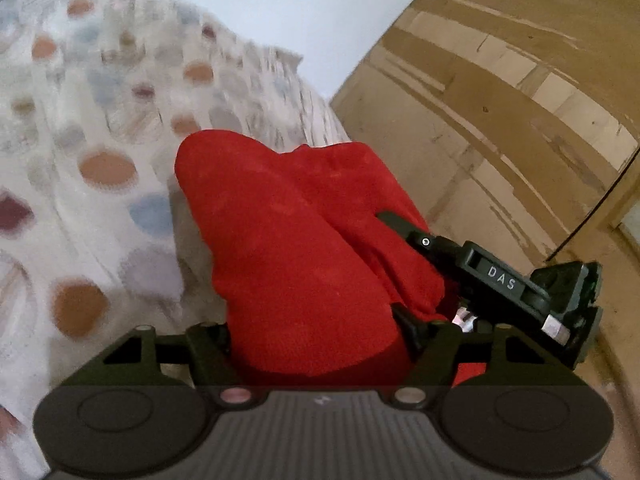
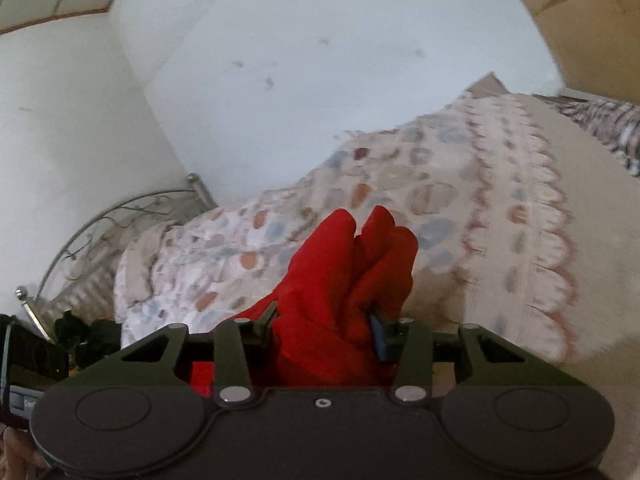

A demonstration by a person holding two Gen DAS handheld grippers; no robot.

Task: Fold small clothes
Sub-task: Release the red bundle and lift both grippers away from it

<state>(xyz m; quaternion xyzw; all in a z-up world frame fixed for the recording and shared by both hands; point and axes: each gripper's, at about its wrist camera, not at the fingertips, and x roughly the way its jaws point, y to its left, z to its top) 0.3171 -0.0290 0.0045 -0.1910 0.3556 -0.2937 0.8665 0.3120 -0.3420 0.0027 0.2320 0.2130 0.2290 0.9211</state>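
The left gripper [image 1: 316, 320] was clamped on a bunched fold of the red garment [image 1: 304, 240], the cloth filling the space between its black fingers and billowing up in front of the camera. In that left wrist view the right gripper [image 1: 404, 264] came in from the right edge, one finger lying across the same red cloth and its body marked with white letters. From the right wrist, the right gripper [image 2: 324, 332] was likewise closed on the red garment [image 2: 344, 272], the fabric pinched between the dark left finger and the blue-padded right fingertip [image 2: 378, 340], and rising in several soft lobes above the jaws. Both grippers thus held the garment up off the bed, over the bedspread [image 2: 460, 200] with its pale ground and orange, blue and plum spots, near that bed's edge beside the wooden wardrobe [image 1: 500, 100]. A scalloped border [image 2: 548, 216] ran along the spread toward its right side. At the far left end stood a metal bed frame [image 2: 100, 232] with curled scrollwork, against a white wall [image 2: 320, 60].
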